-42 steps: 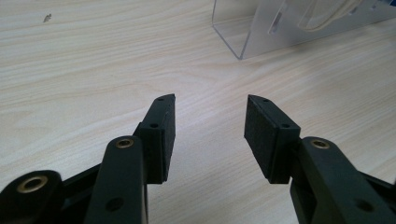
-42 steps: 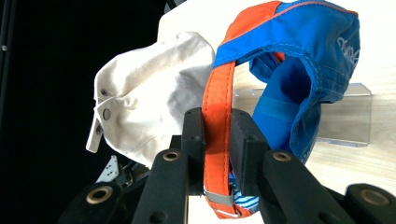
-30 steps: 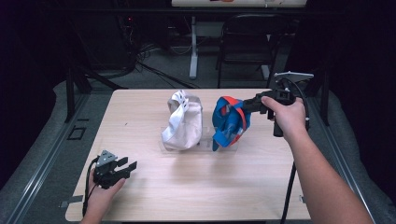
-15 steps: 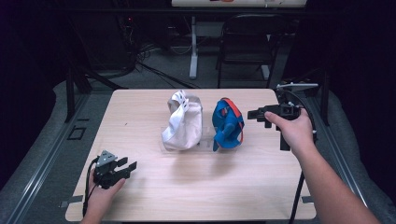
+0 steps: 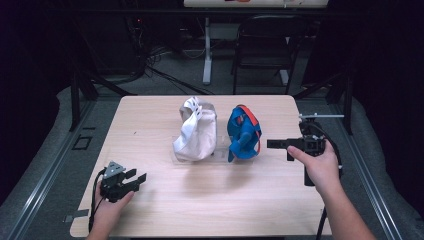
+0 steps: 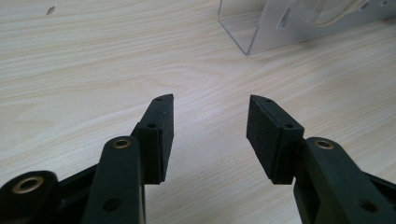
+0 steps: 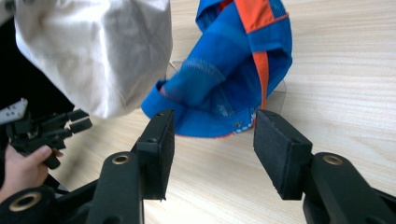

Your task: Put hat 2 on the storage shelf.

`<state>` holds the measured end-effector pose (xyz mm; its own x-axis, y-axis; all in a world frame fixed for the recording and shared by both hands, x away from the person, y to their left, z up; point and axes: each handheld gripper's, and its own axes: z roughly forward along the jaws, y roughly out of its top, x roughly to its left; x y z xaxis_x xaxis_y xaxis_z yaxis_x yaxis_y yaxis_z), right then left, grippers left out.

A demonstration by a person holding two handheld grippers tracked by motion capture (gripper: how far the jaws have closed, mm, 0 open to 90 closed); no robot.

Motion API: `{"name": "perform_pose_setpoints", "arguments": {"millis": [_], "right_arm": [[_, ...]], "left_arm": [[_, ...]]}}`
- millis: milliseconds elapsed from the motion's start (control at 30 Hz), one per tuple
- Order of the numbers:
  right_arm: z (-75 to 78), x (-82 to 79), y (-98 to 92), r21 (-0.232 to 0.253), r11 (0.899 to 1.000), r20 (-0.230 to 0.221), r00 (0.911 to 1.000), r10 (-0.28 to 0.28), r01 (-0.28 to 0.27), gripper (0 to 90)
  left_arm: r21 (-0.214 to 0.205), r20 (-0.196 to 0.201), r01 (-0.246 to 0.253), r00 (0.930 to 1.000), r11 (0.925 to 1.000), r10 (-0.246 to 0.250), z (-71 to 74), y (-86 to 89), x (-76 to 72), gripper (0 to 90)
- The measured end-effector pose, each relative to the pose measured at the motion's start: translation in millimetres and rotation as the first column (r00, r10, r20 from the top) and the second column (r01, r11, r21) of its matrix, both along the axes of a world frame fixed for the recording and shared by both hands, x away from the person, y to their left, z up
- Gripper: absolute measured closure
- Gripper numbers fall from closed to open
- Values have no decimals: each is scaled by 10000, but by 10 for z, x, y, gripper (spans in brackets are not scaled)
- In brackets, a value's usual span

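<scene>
- Seen from above, our right gripper [image 5: 272, 144] sits just at three o'clock of the blue cap [image 5: 244, 132], jaws apart and holding nothing.
- A second ago it gripped that cap; its jaws have just been opening and it has backed away, so we judge the cap placed.
- The blue cap stands on a clear stand [image 6: 261, 28] mid-table, beside the white cap [image 5: 196, 131] at its nine o'clock.
- Our left gripper [image 5: 140, 179] rests at seven o'clock, jaws apart, unchanged.
</scene>
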<state>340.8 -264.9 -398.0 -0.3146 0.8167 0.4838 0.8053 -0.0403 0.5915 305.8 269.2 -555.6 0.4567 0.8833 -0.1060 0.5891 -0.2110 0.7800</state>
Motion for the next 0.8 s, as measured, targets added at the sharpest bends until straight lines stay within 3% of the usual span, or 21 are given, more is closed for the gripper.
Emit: {"name": "perform_pose_setpoints", "arguments": {"millis": [167, 500, 567, 800], "right_arm": [[-147, -186, 0, -166, 9998, 586, 9983, 67, -57, 484], [-206, -501, -10, -180, 9998, 870, 9962, -24, 40, 472], [-233, -557, 19, -304, 9995, 1160, 9932, -74, 110, 466], [-438, -709, 68, -63, 10000, 1756, 9845, -46, 58, 469]], "left_arm": [[-25, -50, -21, 10000, 10000, 21, -7, -15, -2, 521], [33, -93, -3, 10000, 10000, 3, -22, -29, 0, 521], [33, -92, 0, 10000, 10000, 0, -23, -31, -1, 520], [6, -59, 39, 10000, 10000, -39, -19, -35, -8, 517]]}}
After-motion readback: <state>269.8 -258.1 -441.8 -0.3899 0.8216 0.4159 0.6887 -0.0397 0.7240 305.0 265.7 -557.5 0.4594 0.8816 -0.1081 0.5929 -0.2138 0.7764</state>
